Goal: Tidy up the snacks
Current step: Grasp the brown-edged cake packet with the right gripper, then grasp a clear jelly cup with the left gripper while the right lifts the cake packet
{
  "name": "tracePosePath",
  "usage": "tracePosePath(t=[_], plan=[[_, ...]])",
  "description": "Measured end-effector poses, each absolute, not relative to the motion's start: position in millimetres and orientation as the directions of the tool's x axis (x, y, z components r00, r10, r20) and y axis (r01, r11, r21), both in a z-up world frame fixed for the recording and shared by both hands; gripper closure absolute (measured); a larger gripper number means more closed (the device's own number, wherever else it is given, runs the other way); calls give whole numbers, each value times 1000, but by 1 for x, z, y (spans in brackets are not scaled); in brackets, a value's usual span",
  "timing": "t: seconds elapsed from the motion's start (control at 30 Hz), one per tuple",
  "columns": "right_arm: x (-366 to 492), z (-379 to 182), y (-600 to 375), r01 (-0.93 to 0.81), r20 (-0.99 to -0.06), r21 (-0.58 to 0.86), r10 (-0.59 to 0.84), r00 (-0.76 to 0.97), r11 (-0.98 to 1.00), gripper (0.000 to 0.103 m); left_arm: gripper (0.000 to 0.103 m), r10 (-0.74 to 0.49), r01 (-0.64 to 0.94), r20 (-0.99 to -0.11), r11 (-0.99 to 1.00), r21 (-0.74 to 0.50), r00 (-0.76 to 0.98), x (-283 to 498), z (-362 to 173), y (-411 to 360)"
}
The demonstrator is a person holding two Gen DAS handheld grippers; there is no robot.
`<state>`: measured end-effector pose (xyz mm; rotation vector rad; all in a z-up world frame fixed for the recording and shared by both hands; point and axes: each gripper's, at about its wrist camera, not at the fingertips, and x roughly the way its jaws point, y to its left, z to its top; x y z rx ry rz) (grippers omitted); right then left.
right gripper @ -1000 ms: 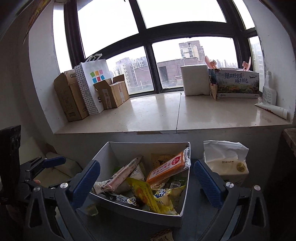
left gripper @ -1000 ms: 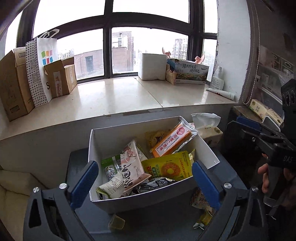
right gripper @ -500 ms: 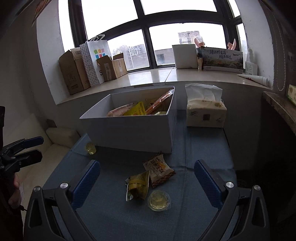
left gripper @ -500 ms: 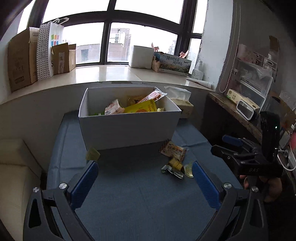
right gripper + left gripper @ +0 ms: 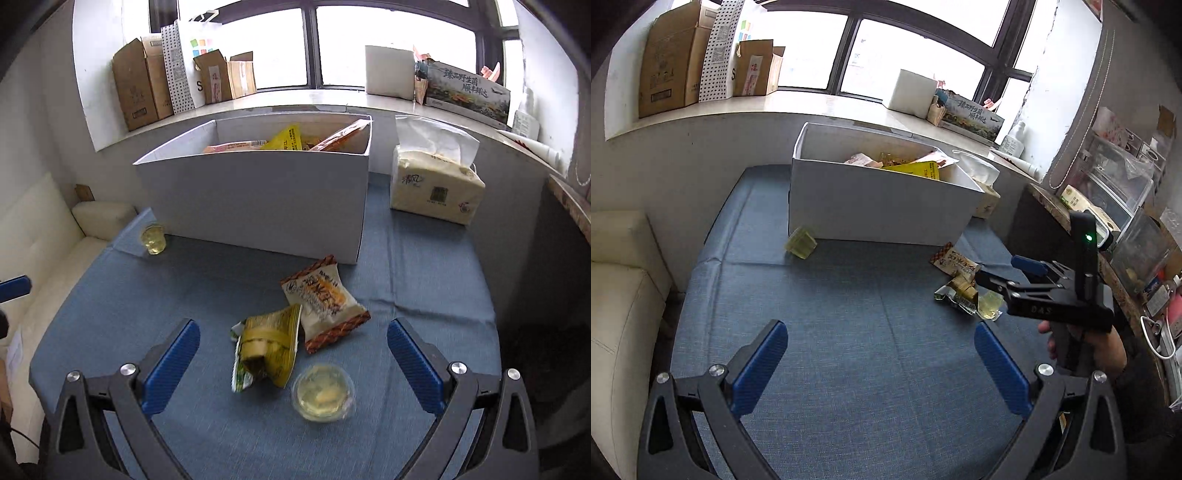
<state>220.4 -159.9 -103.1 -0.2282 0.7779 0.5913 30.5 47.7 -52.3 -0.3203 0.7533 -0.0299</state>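
A white box (image 5: 258, 199) (image 5: 879, 206) holding several snack packs stands on the blue cloth surface (image 5: 184, 295). In front of it lie a brown-and-white snack packet (image 5: 325, 299) (image 5: 955, 262), a yellow-green packet (image 5: 269, 343) (image 5: 960, 293) and a clear jelly cup (image 5: 324, 392) (image 5: 990, 306). A second jelly cup (image 5: 153, 240) (image 5: 801, 243) sits by the box's left corner. My right gripper (image 5: 293, 365) (image 5: 1001, 273) is open, low over the loose snacks. My left gripper (image 5: 879, 365) is open and empty over bare cloth.
A tissue pack (image 5: 436, 188) stands right of the box. Cardboard boxes (image 5: 144, 85) and a dotted paper bag (image 5: 181, 62) line the window sill. A cream cushion (image 5: 624, 280) borders the left edge; a cluttered shelf (image 5: 1126, 206) is on the right.
Both grippers have pulled back from above the box and dropped low over the cloth. The right gripper has closed in on the loose snacks; nothing was grasped.
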Motion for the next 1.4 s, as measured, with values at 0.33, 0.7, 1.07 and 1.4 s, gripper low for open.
tracePosePath(t=[0.33, 0.7, 1.07, 1.4], plan=[[291, -140, -118, -581, -825, -69, 282, 491, 811, 0, 0, -129, -132, -697, 942, -307, 705, 28, -68, 63], [282, -152, -125, -609, -843, -23, 312, 439, 793, 53, 0, -112, -155, -713, 942, -298, 692, 29, -75, 67], [245, -103, -160, -601, -745, 50, 431, 509, 797, 56, 0, -17, -151, -752, 976, -155, 659, 86, -78, 78], [196, -44, -206, -571, -625, 128, 513, 589, 811, 56, 0, 91, -163, -811, 987, -5, 578, 185, -113, 100]])
